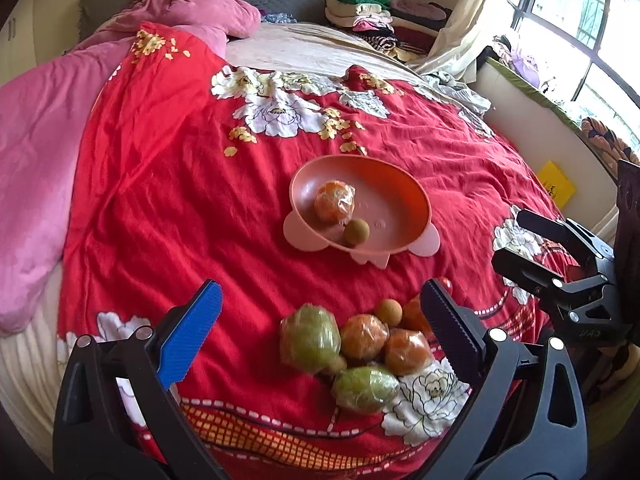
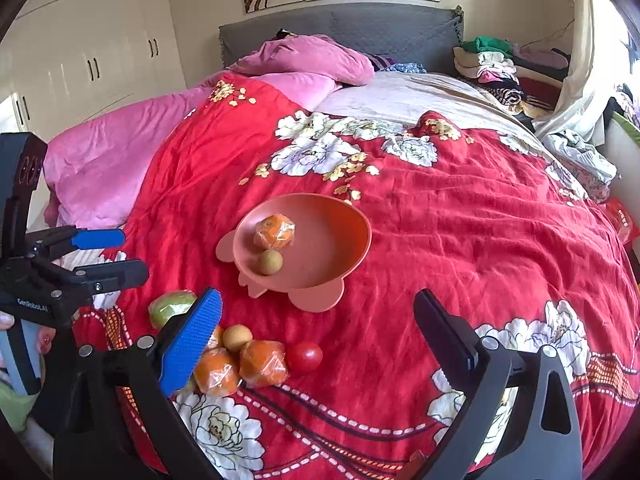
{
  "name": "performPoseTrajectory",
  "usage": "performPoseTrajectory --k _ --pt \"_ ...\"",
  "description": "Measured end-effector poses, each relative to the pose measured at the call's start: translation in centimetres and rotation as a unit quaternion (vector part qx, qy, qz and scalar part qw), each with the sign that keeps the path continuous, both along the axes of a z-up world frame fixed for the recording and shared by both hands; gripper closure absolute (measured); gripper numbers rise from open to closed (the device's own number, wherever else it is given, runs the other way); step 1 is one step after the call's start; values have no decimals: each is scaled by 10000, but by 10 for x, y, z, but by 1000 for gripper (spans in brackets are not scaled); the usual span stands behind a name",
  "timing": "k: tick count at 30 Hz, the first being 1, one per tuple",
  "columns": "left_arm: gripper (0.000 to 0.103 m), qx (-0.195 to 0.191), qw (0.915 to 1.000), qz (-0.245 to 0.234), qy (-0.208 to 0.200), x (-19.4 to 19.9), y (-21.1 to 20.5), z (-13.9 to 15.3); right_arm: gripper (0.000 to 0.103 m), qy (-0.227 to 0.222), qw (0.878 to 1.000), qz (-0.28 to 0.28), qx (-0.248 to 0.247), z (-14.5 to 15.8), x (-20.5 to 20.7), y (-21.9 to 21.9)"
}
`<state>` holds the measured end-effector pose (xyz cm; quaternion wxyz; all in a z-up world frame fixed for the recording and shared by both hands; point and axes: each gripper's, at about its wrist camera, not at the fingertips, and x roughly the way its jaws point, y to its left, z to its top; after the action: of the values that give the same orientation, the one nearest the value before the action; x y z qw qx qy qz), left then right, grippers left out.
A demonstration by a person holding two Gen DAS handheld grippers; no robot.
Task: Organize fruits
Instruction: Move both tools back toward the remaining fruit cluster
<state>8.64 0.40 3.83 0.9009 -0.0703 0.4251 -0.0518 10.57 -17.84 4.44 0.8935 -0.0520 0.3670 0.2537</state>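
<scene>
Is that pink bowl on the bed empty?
No. The pink bowl holds a wrapped orange and a small tan fruit.

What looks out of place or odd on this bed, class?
Most fruit lies loose on the red bedspread: a pile near the left tongs, while the pink bowl holds only a wrapped orange and a small brown fruit.

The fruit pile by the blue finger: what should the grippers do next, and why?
Probably lower the open left gripper onto the nearest wrapped orange. The pink bowl holds only two fruits, and both grippers are empty.
</scene>
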Motion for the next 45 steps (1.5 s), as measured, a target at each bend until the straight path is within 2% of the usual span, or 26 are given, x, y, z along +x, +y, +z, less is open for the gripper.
performPoseTrajectory --k 18,35,45 --pt "10 89 9999 -14 131 -27 -4 -13 6 189 9998 106 -22 -11 -17 2" --pt "10 116 9981 -361 487 -47 -26 -42 6 354 9993 127 -1 -21 -30 1" --pt "10 28 9976 -424 543 -54 -29 -46 6 454 9988 166 -50 -26 -37 0"
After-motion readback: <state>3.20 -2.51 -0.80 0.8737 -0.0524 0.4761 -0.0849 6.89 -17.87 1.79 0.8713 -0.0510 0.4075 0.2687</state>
